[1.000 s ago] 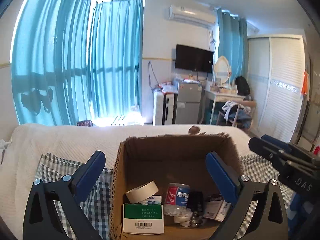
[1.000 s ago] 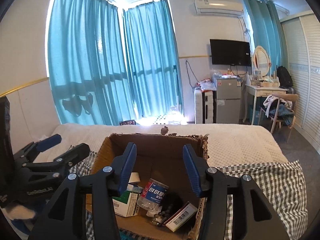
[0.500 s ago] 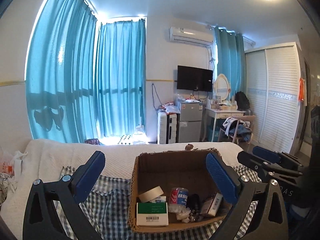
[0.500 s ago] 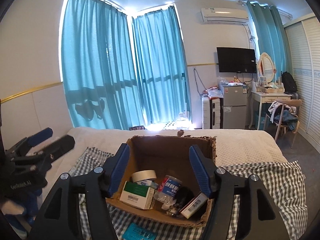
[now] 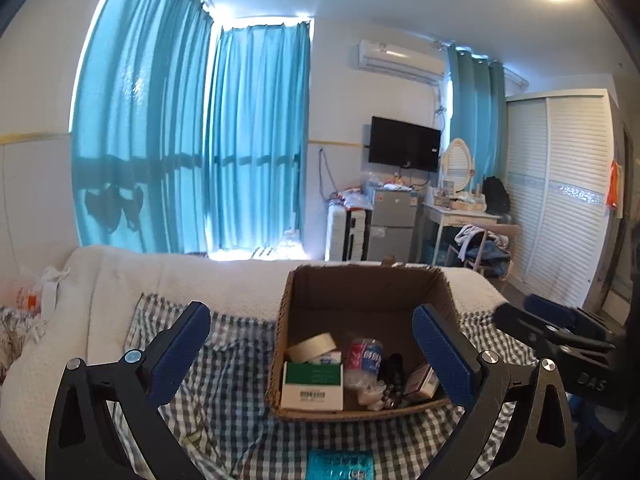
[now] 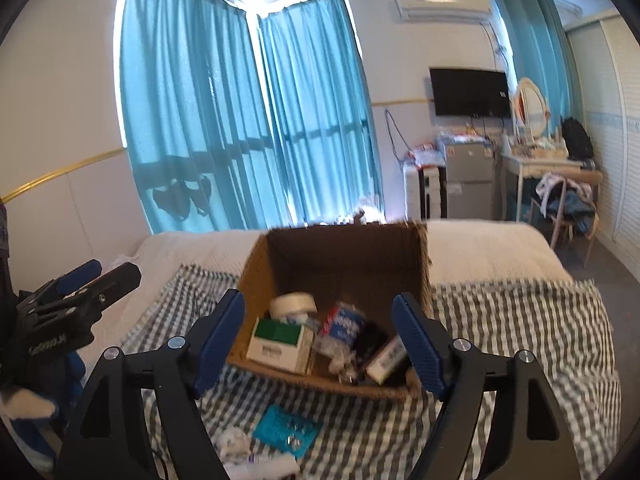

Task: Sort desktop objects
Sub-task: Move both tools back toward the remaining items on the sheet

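1. bed (image 5: 132,276) and checked cloth (image 5: 224,364) now fill more of both views; both hand-held grippers have pulled back from the cardboard box (image 5: 362,308).
2. left hand-held gripper (image 5: 316,354) and right hand-held gripper (image 6: 320,340): jaws apart, empty.
3. teal packet (image 6: 286,430) lies unsorted before the box, probably next.

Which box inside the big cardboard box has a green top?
The white box with the green top and a barcode label, at the front left of the cardboard box, just below the tape roll. The small box at the right shows no green.
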`<action>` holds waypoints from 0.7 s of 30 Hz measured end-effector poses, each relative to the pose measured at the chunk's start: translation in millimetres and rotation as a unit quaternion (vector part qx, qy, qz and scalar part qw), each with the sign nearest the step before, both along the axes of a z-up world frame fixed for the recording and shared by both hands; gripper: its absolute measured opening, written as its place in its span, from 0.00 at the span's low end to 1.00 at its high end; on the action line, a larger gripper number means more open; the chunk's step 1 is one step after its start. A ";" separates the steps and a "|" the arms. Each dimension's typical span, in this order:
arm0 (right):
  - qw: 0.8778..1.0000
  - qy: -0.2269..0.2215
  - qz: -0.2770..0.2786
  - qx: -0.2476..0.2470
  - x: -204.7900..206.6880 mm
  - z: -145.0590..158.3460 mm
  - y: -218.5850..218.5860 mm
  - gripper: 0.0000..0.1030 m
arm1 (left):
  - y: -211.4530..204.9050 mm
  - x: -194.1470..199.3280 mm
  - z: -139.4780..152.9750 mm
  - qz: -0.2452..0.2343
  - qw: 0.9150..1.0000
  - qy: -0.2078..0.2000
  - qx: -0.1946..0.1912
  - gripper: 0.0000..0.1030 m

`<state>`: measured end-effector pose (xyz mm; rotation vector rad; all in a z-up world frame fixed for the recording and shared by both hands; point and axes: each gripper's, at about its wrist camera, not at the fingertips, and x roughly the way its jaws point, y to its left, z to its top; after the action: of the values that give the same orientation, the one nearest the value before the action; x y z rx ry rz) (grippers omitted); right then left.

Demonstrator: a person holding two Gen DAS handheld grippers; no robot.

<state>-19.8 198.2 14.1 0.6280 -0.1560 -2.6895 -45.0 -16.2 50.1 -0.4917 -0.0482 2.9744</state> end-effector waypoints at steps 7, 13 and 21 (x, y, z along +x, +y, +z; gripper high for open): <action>0.998 -0.063 0.006 0.014 12.9 -50.3 -4.3 0.77 | -13.5 -1.7 -34.6 0.009 0.997 -0.080 -0.007 1.00; 0.990 -0.127 0.048 0.032 24.4 -91.4 -25.3 0.77 | -17.0 -3.0 -65.2 0.016 0.992 -0.122 -0.021 1.00; 0.979 -0.177 0.092 0.045 41.7 -127.7 -49.6 0.77 | -22.5 -14.3 -116.3 0.014 0.979 -0.198 -0.035 1.00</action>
<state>21.9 148.7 -113.6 1.0919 -0.0649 -2.3961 -59.4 -38.7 -66.1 -1.0927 0.0111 2.8614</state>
